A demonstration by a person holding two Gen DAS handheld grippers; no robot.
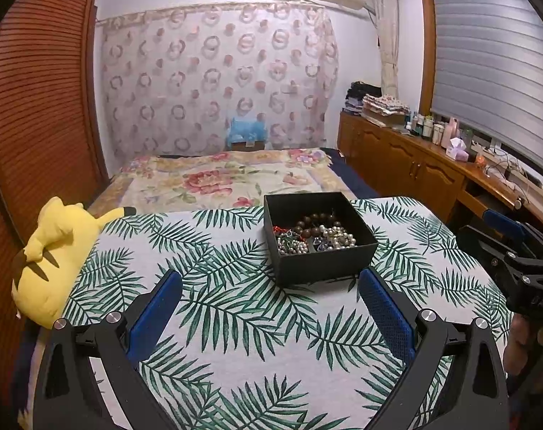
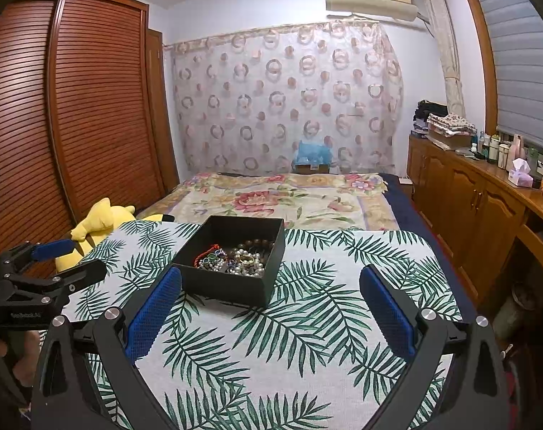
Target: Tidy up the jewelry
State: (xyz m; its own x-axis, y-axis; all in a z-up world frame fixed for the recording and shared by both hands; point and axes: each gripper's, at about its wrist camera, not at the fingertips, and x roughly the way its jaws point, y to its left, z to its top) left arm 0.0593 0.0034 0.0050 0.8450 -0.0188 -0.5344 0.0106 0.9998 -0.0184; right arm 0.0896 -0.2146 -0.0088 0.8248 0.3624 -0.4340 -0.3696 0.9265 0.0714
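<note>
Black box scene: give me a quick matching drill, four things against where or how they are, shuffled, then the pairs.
Things:
1. black box
2. yellow plush toy
3. left claw
4. pearl beads

Place or state:
A. open, holding nothing
B. inside the box
C. off the leaf-print cloth's left edge
D. standing on the cloth, lid off

Pairs: 1-D, 2-C, 3-A, 4-B

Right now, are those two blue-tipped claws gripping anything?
Left gripper: open, holding nothing, short of the black jewelry box.
Right gripper: open, holding nothing.
</note>
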